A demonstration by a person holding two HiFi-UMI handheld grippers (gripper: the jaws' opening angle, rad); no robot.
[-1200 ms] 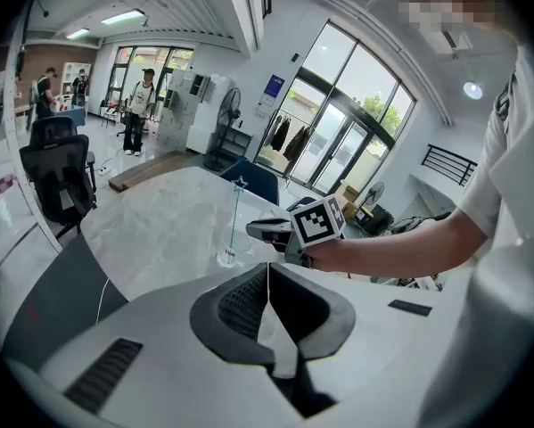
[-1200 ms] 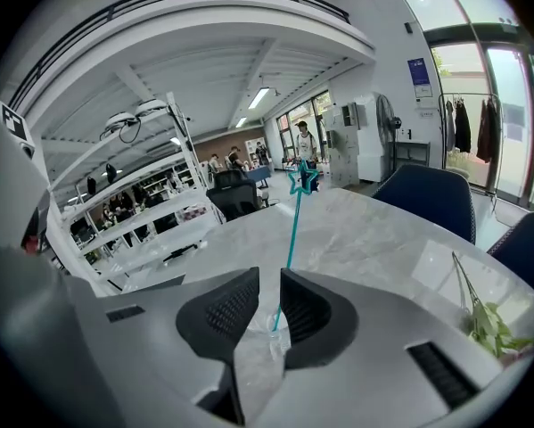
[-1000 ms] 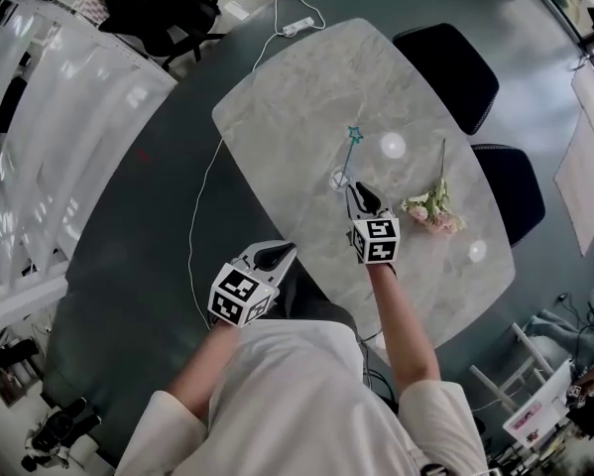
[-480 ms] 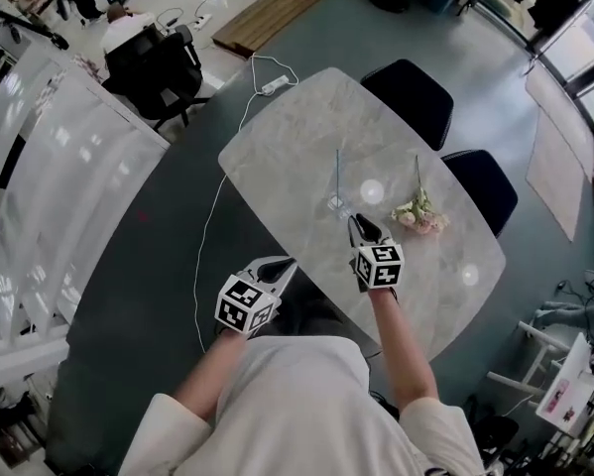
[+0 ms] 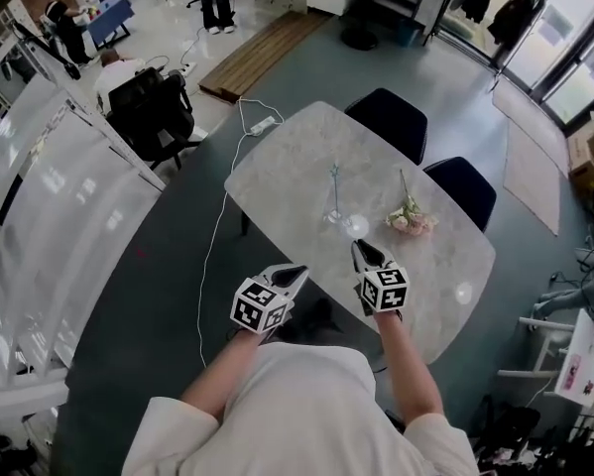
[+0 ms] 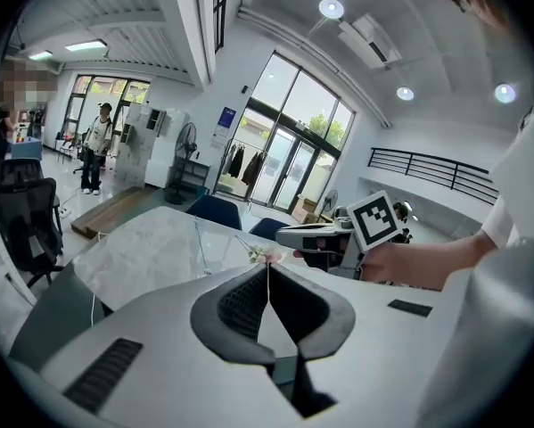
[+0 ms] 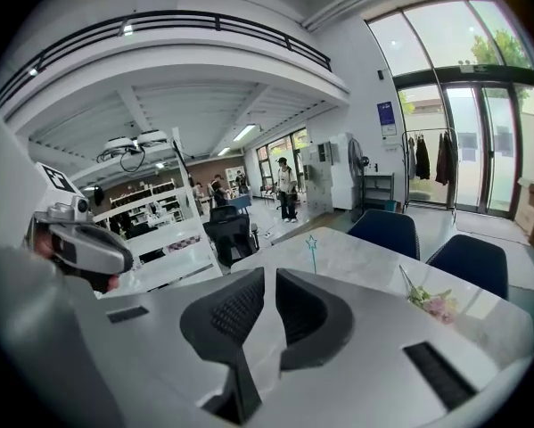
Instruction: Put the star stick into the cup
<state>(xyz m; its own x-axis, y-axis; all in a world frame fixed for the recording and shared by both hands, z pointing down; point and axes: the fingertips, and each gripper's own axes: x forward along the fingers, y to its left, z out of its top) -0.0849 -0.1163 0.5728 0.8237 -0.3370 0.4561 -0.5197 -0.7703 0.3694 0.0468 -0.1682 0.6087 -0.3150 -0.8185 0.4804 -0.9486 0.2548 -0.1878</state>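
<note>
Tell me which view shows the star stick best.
The right gripper view: the star stick shows its star clearly above the jaws, though its foot is hidden. The head view shows it whole but tiny, standing in the cup. The left gripper view gives only a faint line.

No legible text, brand or number appears. The blue wall sign (image 7: 384, 114), upper right of the right gripper view, is too small to read.

stick (image 5: 333, 181) upright in cup (image 5: 333, 216), mid-table (image 5: 277, 172) | flowers (image 5: 409, 220) on table, right of cup | chairs (image 5: 391, 122) behind far edge | right gripper (image 5: 362, 248) over table before cup | left gripper (image 5: 297, 270) just off near edge
</note>
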